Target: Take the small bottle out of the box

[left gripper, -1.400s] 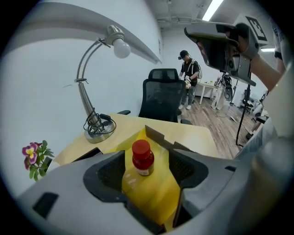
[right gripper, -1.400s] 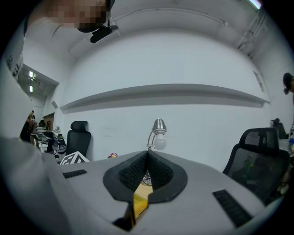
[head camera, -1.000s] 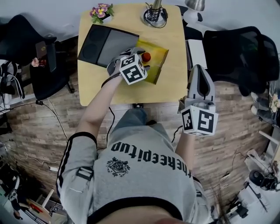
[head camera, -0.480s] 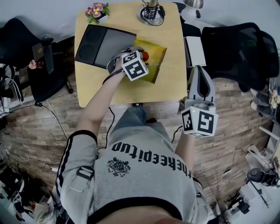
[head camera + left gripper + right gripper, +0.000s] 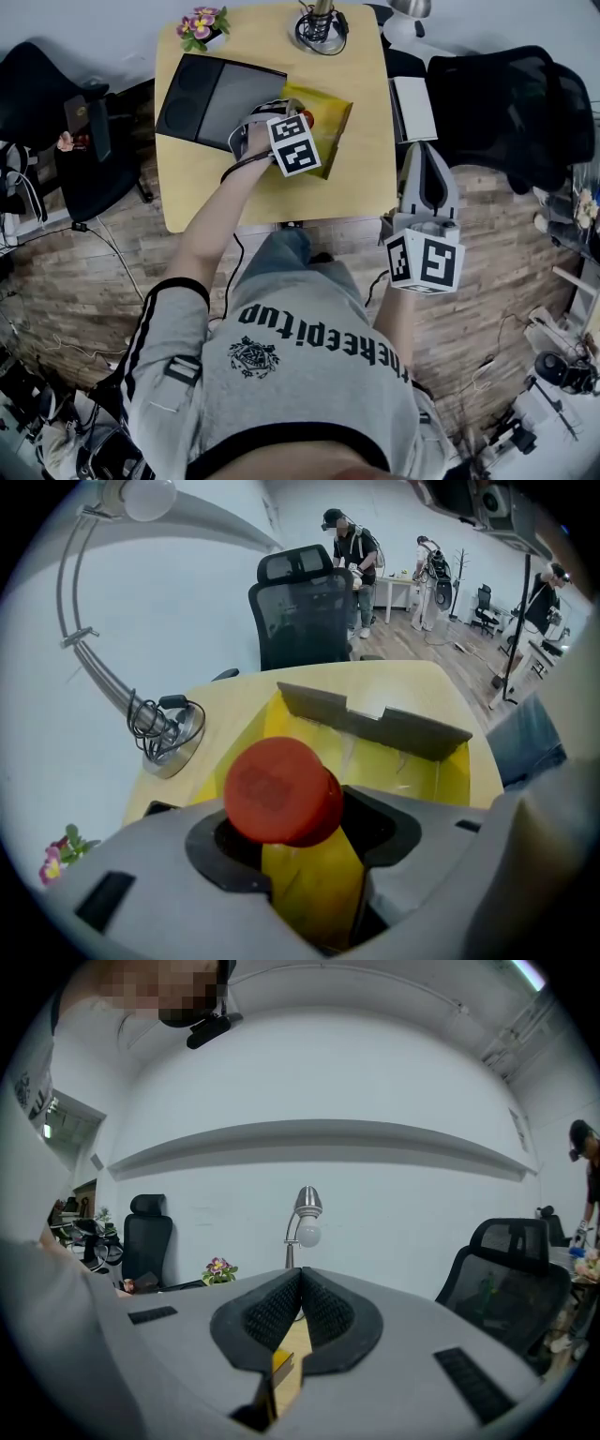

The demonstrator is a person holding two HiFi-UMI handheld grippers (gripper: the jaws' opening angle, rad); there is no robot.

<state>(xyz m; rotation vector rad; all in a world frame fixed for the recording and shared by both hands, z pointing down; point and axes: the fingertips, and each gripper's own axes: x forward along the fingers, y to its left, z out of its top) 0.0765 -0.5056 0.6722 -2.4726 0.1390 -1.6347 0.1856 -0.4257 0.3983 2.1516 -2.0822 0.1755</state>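
Note:
A small bottle with a red cap stands in the open yellow box on the wooden table. My left gripper reaches down into the box. Its jaws are closing, one on each side of the cap. The cap rests against the left pad, and a dark gap shows at the right pad. The bottle's body is hidden below the jaws. My right gripper hangs off the table's right edge, over the floor. In its own view this gripper is shut with nothing held.
A black flat case lies left of the box. A small flower pot and a lamp base with a coiled cable stand at the table's far edge. A black office chair is to the right.
My left gripper has shifted a little further over the box and around the red cap. The right gripper has stayed where it was.

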